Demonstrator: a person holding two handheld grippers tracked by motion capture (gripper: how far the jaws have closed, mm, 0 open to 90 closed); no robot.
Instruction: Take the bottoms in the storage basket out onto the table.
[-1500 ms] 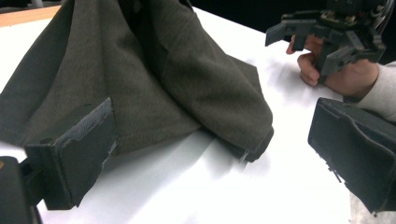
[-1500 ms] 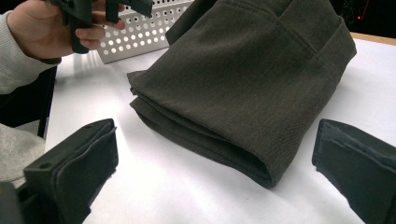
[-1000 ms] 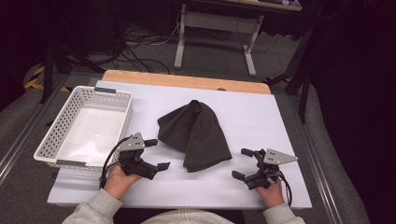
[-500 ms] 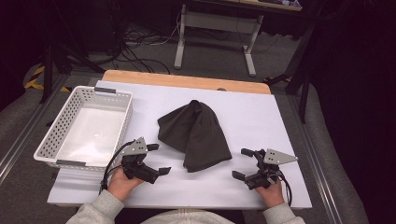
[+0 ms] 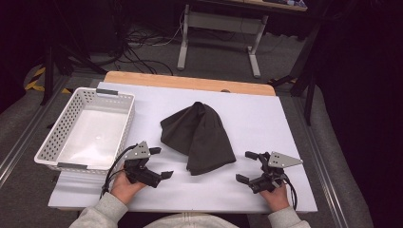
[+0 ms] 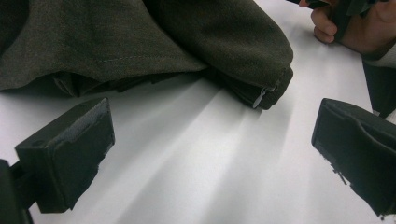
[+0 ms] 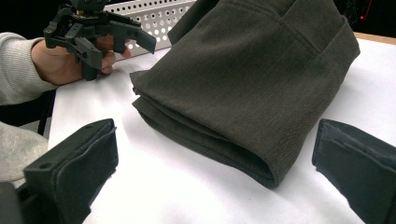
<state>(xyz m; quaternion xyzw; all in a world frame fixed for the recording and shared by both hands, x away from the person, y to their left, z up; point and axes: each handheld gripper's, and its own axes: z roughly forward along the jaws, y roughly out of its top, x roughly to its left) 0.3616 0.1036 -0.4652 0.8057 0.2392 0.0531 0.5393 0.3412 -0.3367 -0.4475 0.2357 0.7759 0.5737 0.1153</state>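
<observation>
A dark grey-green folded cloth (image 5: pixel 197 135) lies in the middle of the white table (image 5: pixel 271 114). My left gripper (image 5: pixel 161 163) rests on the table just left of the cloth's near edge, open and holding nothing. My right gripper (image 5: pixel 244 166) sits just right of the cloth's near corner, also open and holding nothing. In the left gripper view the wide-apart jaws frame bare table (image 6: pixel 210 158), with the cloth (image 6: pixel 140 37) beyond them. In the right gripper view the cloth's folded corner (image 7: pixel 252 79) lies just ahead, between the spread jaws (image 7: pixel 215 172).
A white perforated basket (image 5: pixel 123 121) stands at the table's left, with nothing in it. A wooden strip (image 5: pixel 190 81) runs along the far edge. Beyond the table are a desk frame (image 5: pixel 218 23) and cables on the floor.
My left gripper has shifted slightly to the right, toward the cloth. The right gripper and the cloth have not moved.
</observation>
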